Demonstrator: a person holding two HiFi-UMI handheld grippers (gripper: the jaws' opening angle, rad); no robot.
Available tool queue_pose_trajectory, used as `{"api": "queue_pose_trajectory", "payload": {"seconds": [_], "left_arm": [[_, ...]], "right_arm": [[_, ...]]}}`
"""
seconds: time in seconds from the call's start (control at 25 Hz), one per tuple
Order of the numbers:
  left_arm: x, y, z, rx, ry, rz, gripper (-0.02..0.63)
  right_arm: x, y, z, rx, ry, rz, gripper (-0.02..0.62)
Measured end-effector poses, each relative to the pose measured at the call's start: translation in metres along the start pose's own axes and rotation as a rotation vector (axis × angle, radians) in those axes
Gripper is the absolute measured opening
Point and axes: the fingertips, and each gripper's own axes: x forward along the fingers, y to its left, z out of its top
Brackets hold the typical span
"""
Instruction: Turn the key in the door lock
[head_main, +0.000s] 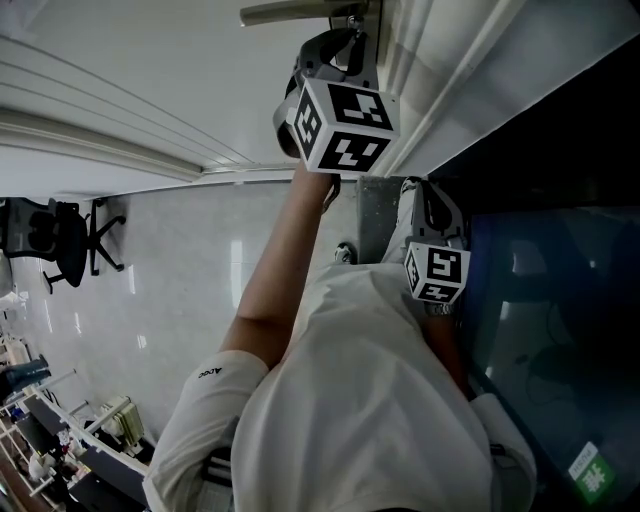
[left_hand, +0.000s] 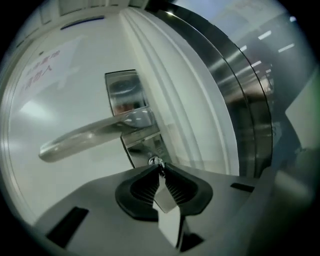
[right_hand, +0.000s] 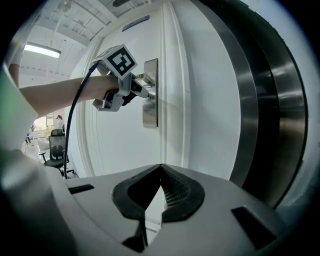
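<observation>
I see one door (right_hand: 125, 145) with one handle (left_hand: 90, 135), one plate (left_hand: 125, 95) and one key (left_hand: 156, 161) just below the handle. My left gripper (left_hand: 160, 170) is clamped on the key. My right gripper (right_hand: 160, 167), jaws together on nothing, sits well back from the handle. The red writing (left_hand: 42, 67) above the handle is too faint to read.

Even, bright indoor light on white door (right_hand: 125, 145). Ceiling strip light (right_hand: 42, 50) at 10 o'clock in right gripper view. Glare on floor (head_main: 235, 250) and handle (left_hand: 100, 132). Gripper views fisheye, corners black.
</observation>
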Motion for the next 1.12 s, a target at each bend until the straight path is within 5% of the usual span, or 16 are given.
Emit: {"api": "queue_pose_trajectory", "payload": {"seconds": [0.2,0.4,0.68,0.76,0.84,0.92,1.04,1.12], "left_arm": [[-0.001,-0.002,-0.001,0.391,0.009,0.062,0.043],[-0.001,-0.006,-0.003,0.565,0.030,0.081,0.040],[-0.002,-0.006,-0.004,0.635,0.026,0.081,0.040],[-0.005,-0.008,-0.008,0.622,0.017,0.087,0.091],[-0.009,-0.009,-0.011,0.542,-0.009,0.067,0.144],[-0.015,-0.011,-0.010,0.332,-0.071,0.001,0.150],[-0.024,-0.016,-0.004,-0.226,-0.178,-0.215,0.150],[-0.027,-0.013,-0.004,-0.522,-0.224,-0.328,0.150]], "right_arm": [[0.001,0.001,0.000,-0.001,0.004,0.000,0.002],[0.002,0.002,-0.002,-0.004,0.010,0.005,0.002],[0.003,0.003,-0.003,-0.002,0.020,0.003,0.002],[0.003,0.003,-0.005,-0.003,0.024,0.004,0.002],[0.004,0.004,-0.006,-0.005,0.027,0.004,0.002],[0.005,0.004,-0.006,-0.007,0.029,0.004,0.002],[0.004,0.005,-0.007,-0.013,0.033,0.008,0.002],[0.004,0.008,-0.007,-0.017,0.035,0.012,0.002]]}}
